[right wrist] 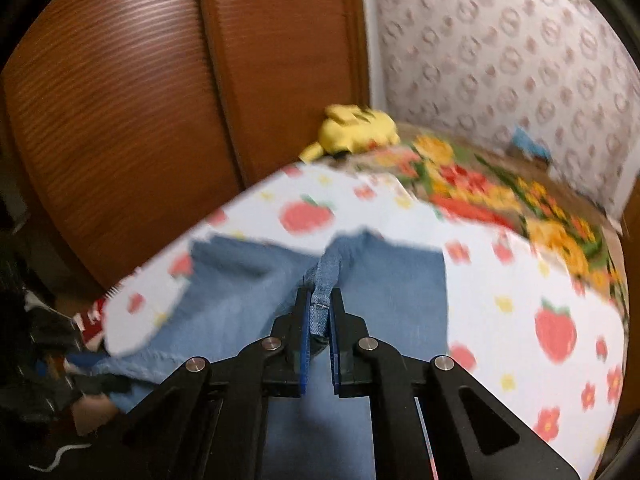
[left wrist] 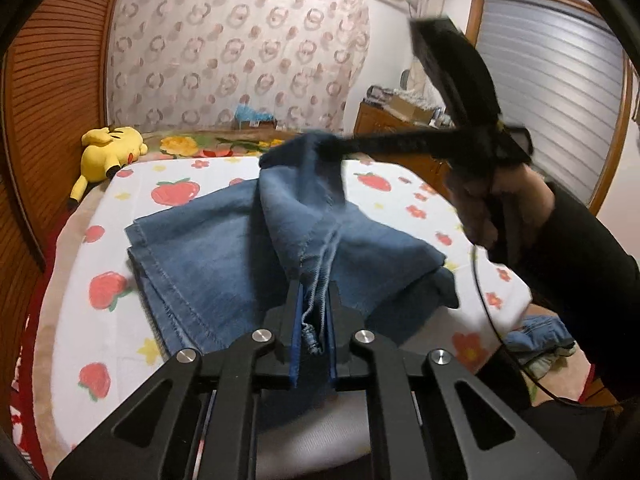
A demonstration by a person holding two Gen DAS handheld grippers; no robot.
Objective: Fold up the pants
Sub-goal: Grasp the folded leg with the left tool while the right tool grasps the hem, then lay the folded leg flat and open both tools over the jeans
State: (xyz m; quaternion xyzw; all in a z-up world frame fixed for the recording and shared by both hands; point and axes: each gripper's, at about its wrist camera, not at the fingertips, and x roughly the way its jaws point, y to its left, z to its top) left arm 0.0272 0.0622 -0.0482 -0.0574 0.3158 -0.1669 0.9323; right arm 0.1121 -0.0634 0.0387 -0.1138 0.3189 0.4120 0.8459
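Blue denim pants (left wrist: 208, 248) lie partly folded on a bed sheet (left wrist: 68, 320) printed with apples and flowers. My left gripper (left wrist: 314, 292) is shut on a hem edge of the pants and holds it raised. In the left wrist view my right gripper (left wrist: 320, 144) is seen farther back, shut on another raised part of the denim, with the hand holding it at the right. In the right wrist view my right gripper (right wrist: 320, 304) is shut on a denim strip of the pants (right wrist: 392, 292), the rest hanging below over the sheet (right wrist: 500, 320). That view is blurred.
A yellow plush toy (left wrist: 108, 152) lies at the bed's far left corner, also in the right wrist view (right wrist: 356, 128). Brown louvred doors (right wrist: 120, 100) stand left of the bed. A floral blanket (right wrist: 500, 196) covers the far end. More denim (left wrist: 536, 336) lies lower right. A wooden cabinet (left wrist: 384, 120) stands at the back right.
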